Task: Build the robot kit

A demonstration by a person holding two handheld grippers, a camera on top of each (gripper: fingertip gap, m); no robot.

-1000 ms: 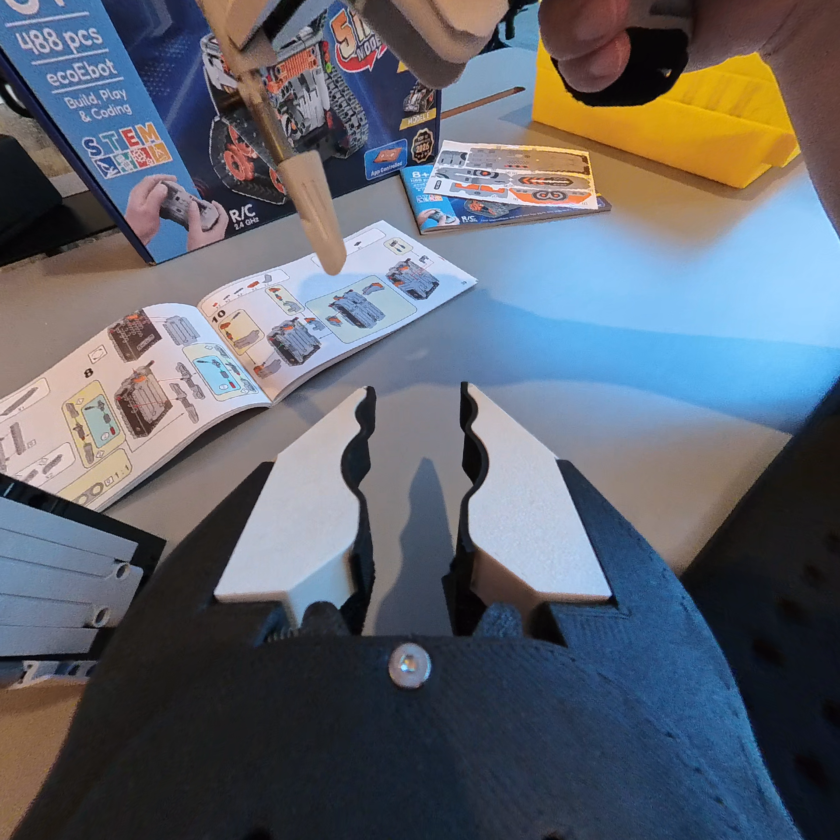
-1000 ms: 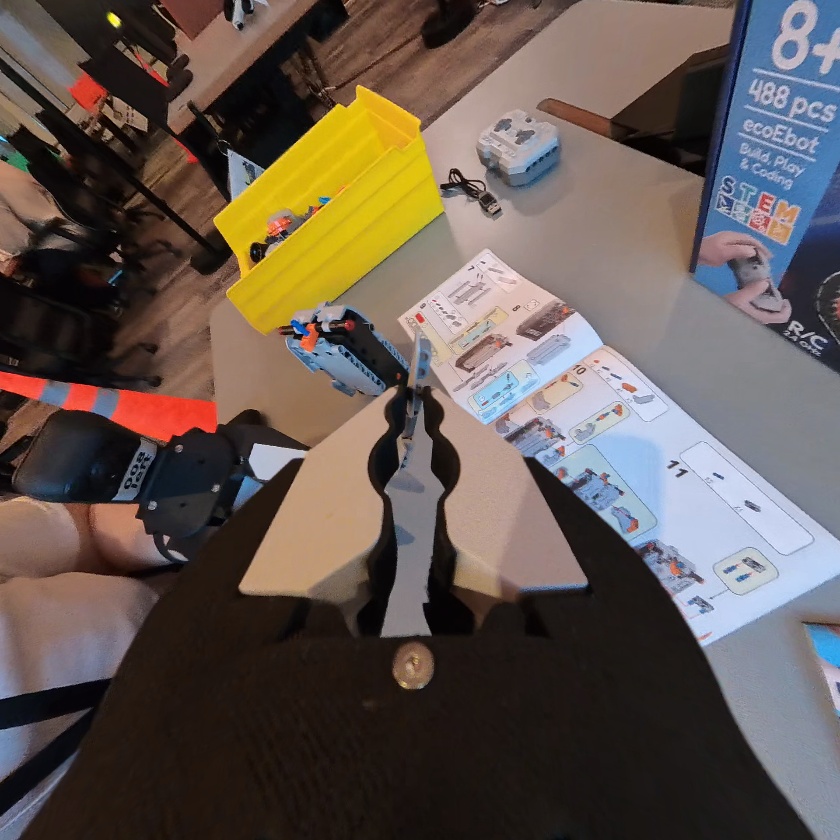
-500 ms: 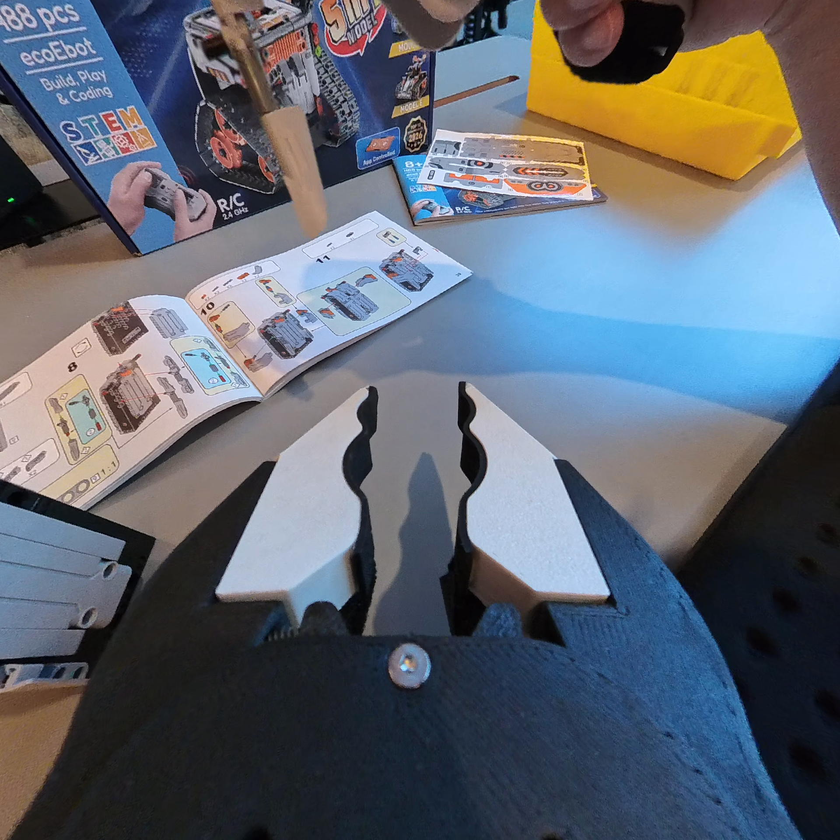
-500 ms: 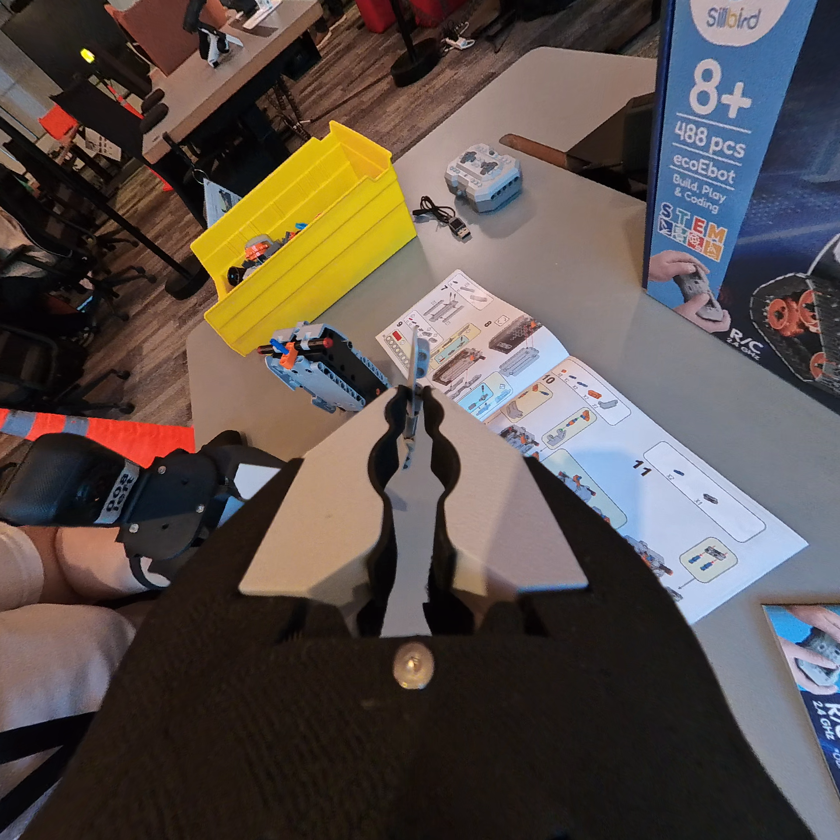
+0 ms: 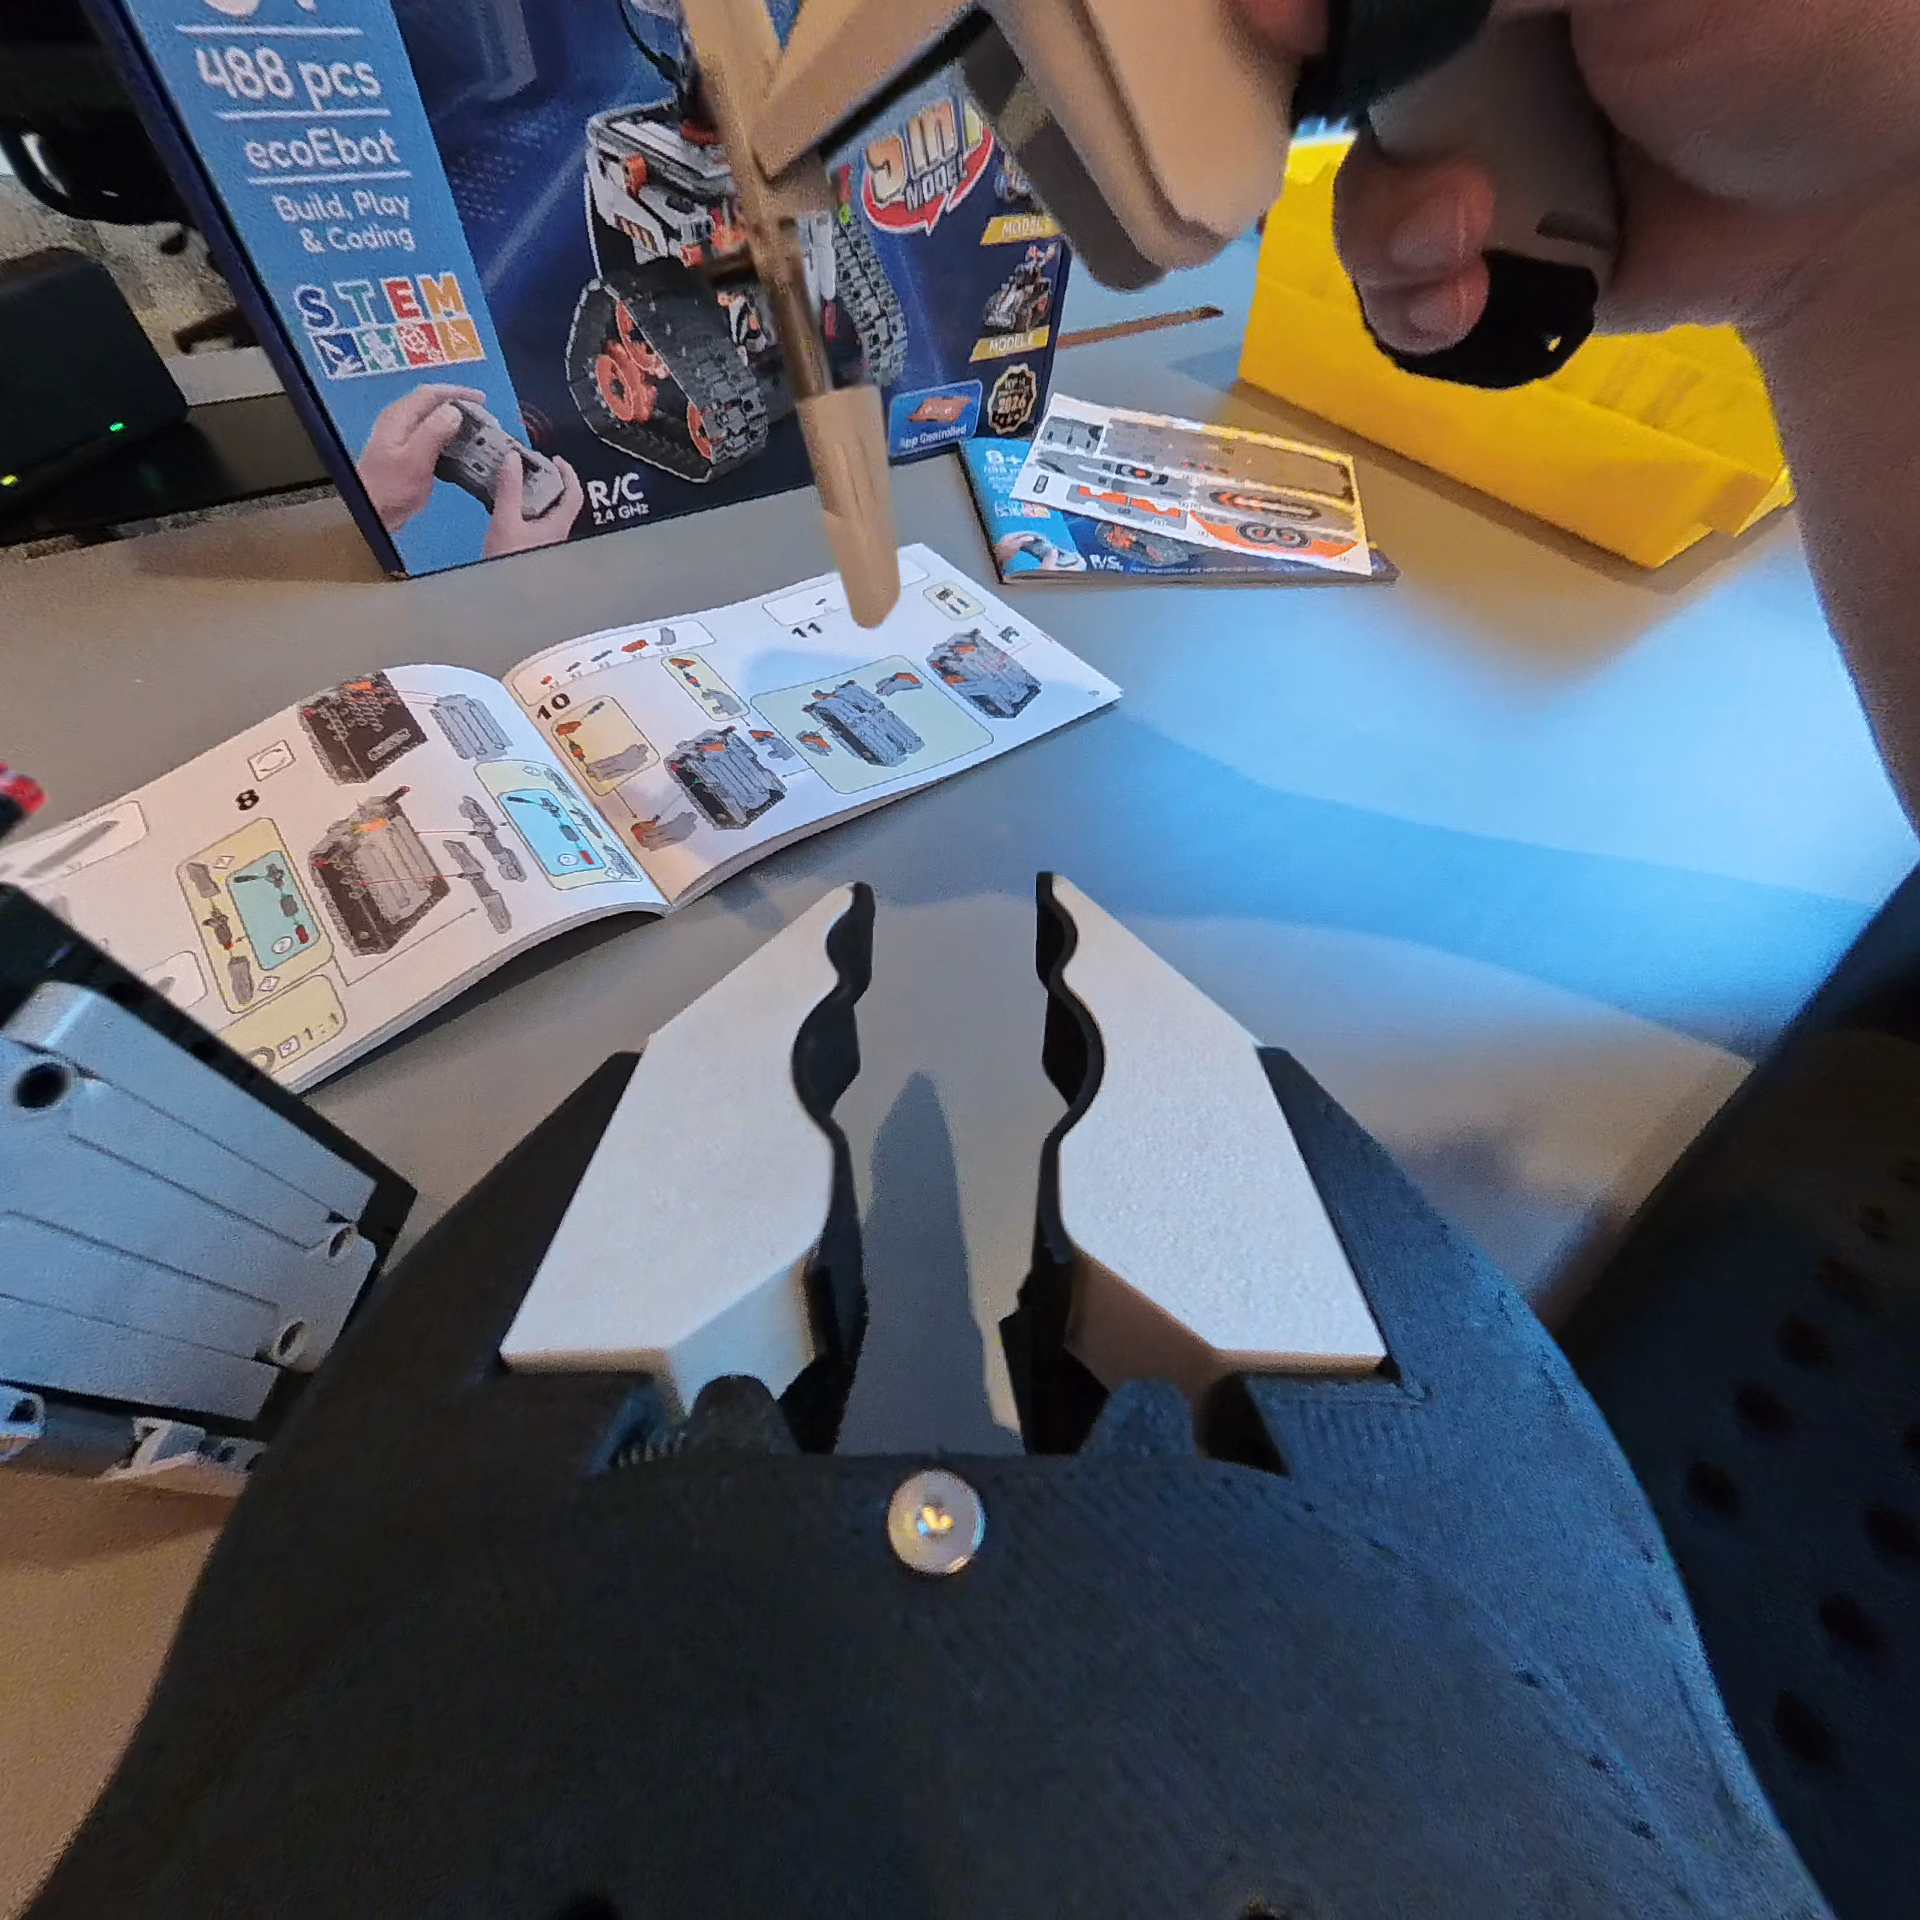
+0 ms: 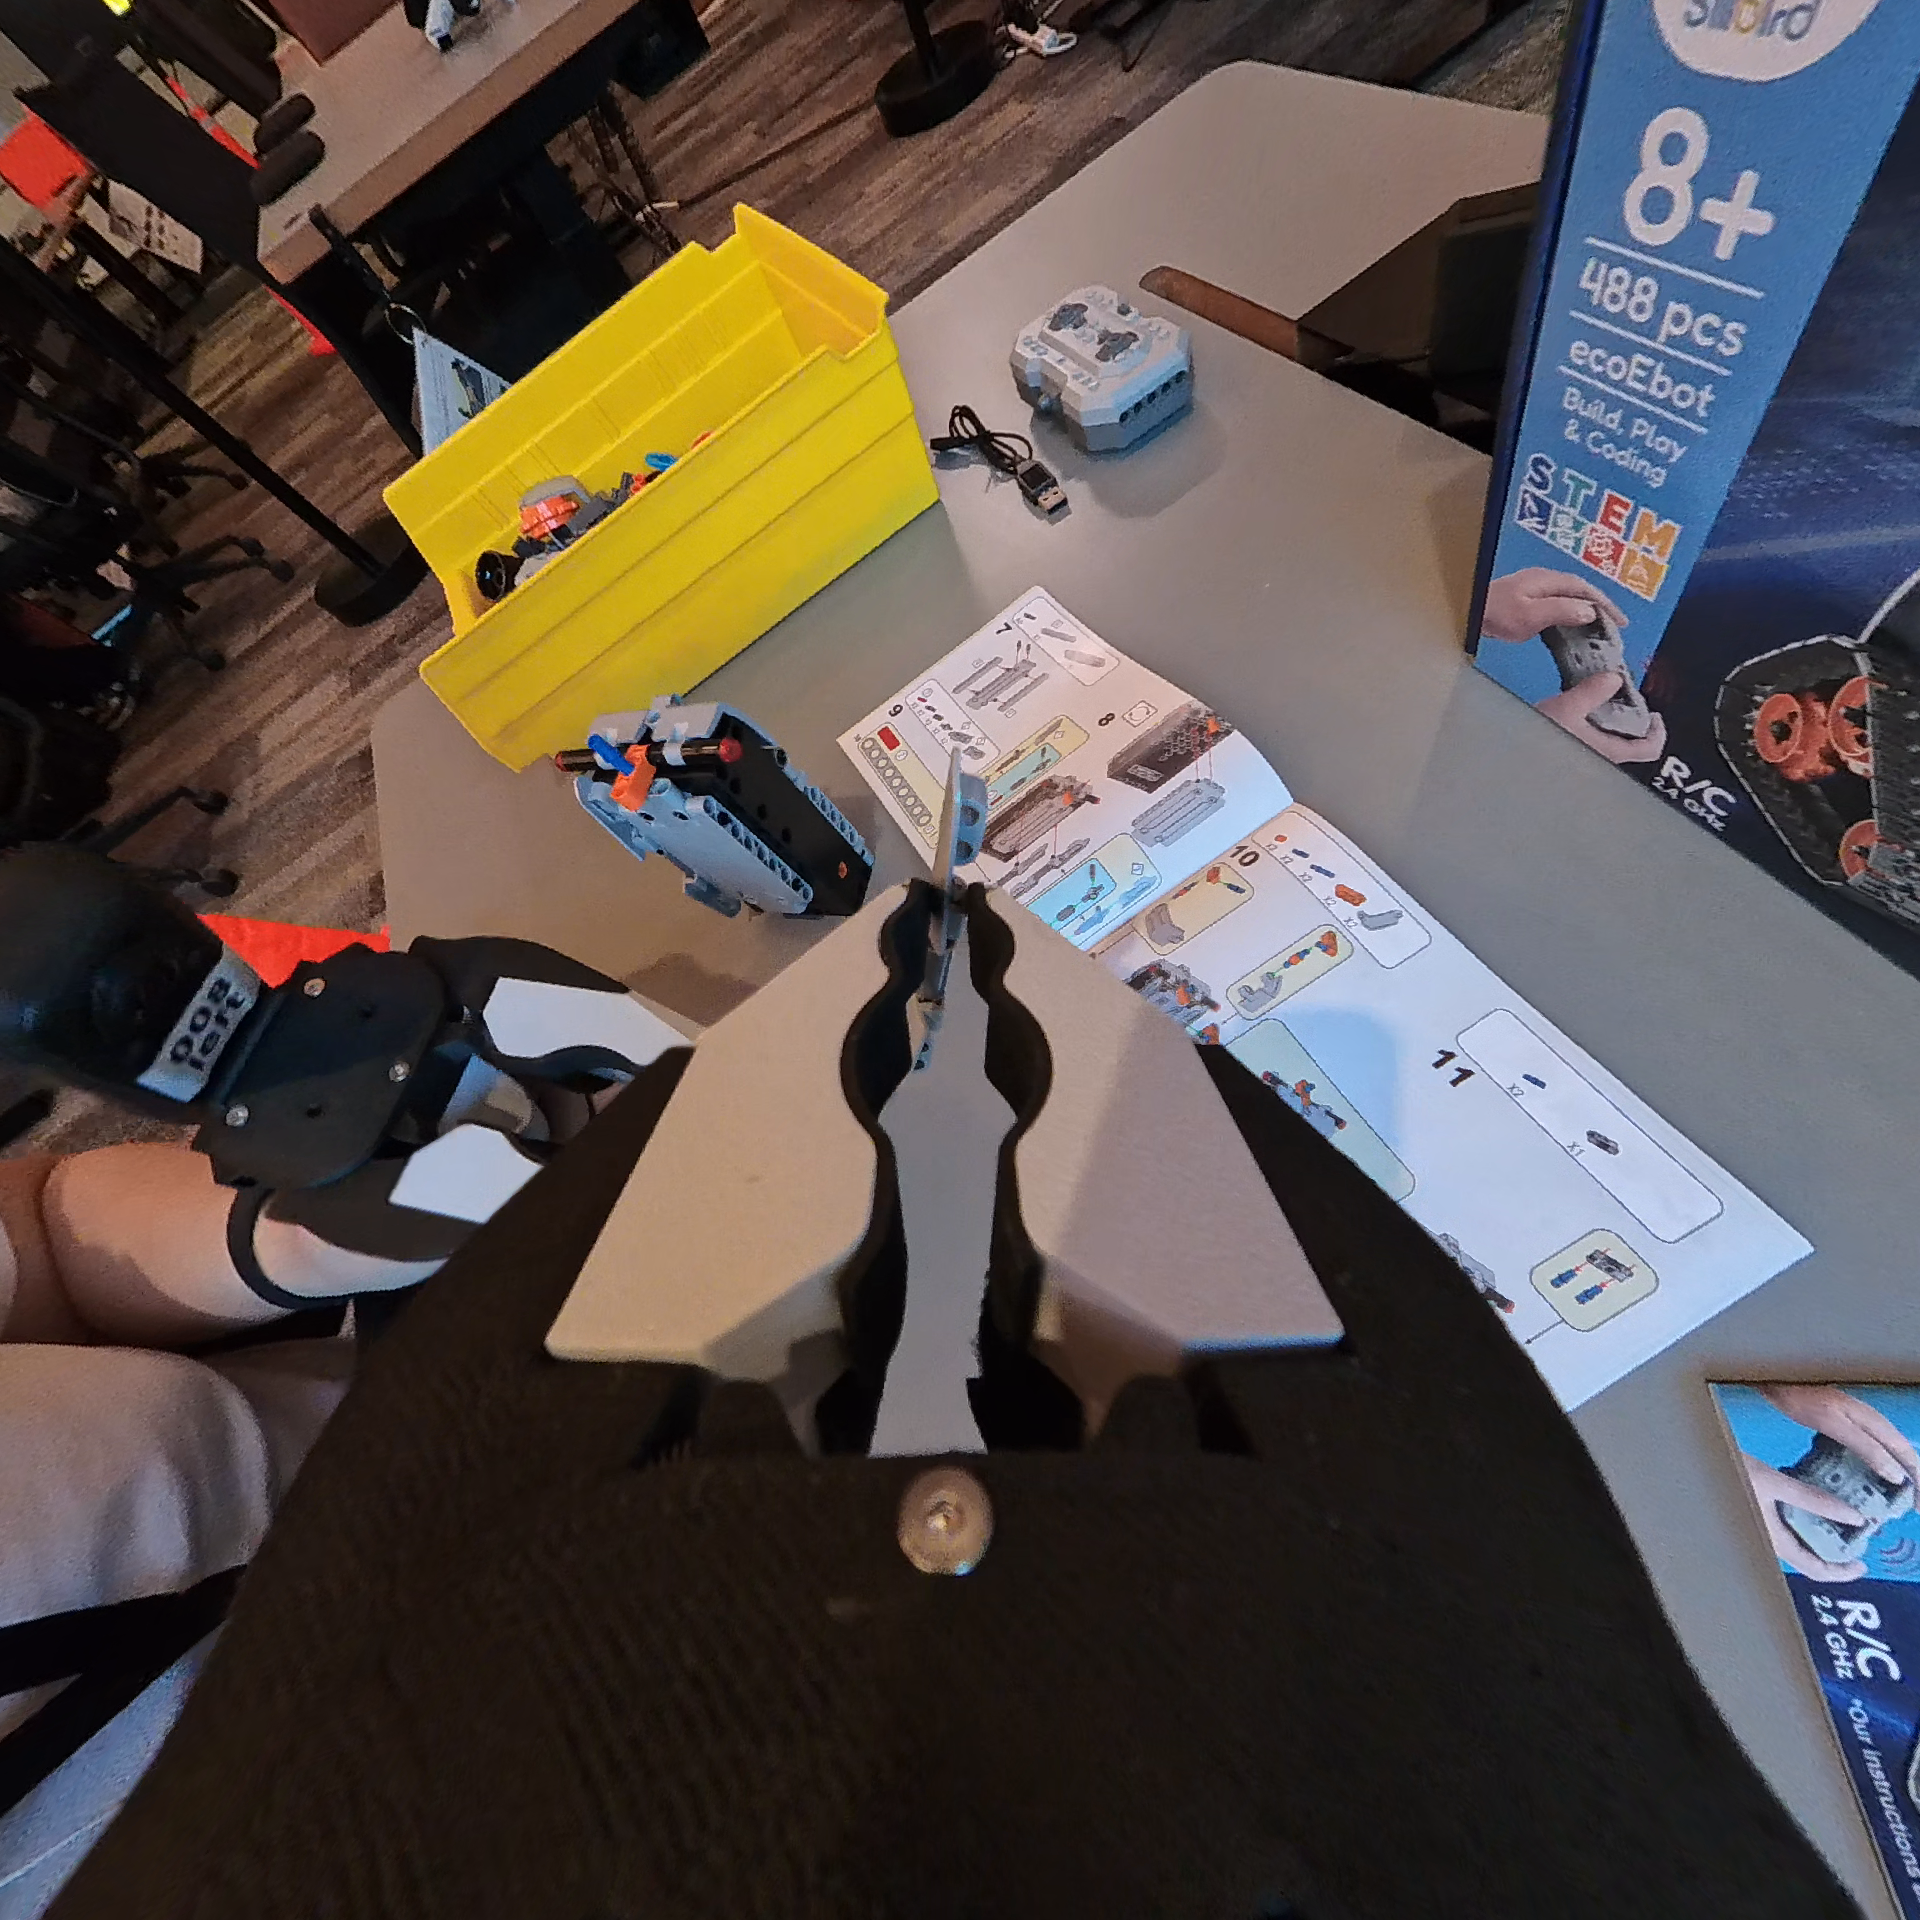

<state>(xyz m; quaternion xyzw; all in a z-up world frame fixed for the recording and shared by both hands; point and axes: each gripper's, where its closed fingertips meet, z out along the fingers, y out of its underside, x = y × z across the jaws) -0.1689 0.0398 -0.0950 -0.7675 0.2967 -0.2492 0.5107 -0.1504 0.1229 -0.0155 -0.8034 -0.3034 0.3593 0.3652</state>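
My right gripper (image 6: pixel 943 896) is shut on a thin grey holed beam (image 6: pixel 954 821) that sticks out past its tips. It hangs above the open instruction booklet (image 6: pixel 1299 987). In the left wrist view the same gripper (image 5: pixel 800 177) hangs from above, with the beam (image 5: pixel 847 499) pointing down at the booklet (image 5: pixel 582 790). My left gripper (image 5: pixel 951 904) is open and empty, low over the bare grey table (image 5: pixel 1351 935) near the booklet's front edge. A grey and black brick assembly (image 6: pixel 727 821) lies on the table beside the booklet. It also shows at the left edge of the left wrist view (image 5: pixel 156 1226).
A yellow bin (image 6: pixel 665 540) with several loose parts stands at the table edge. A grey control unit (image 6: pixel 1101 369) and a black USB cable (image 6: pixel 1003 457) lie behind it. A tall blue toy box (image 6: pixel 1683 416) stands upright. A second booklet with a sticker sheet (image 5: pixel 1184 499) lies flat. The gap from one gripper's tips to the other's is roughly 12 cm. About 35 cm separates my right fingertips from the grey control unit (image 6: pixel 1101 369).
My right gripper, still shut on the beam, has lifted and then come back down over the booklet. My left gripper has stayed open and has barely shifted.
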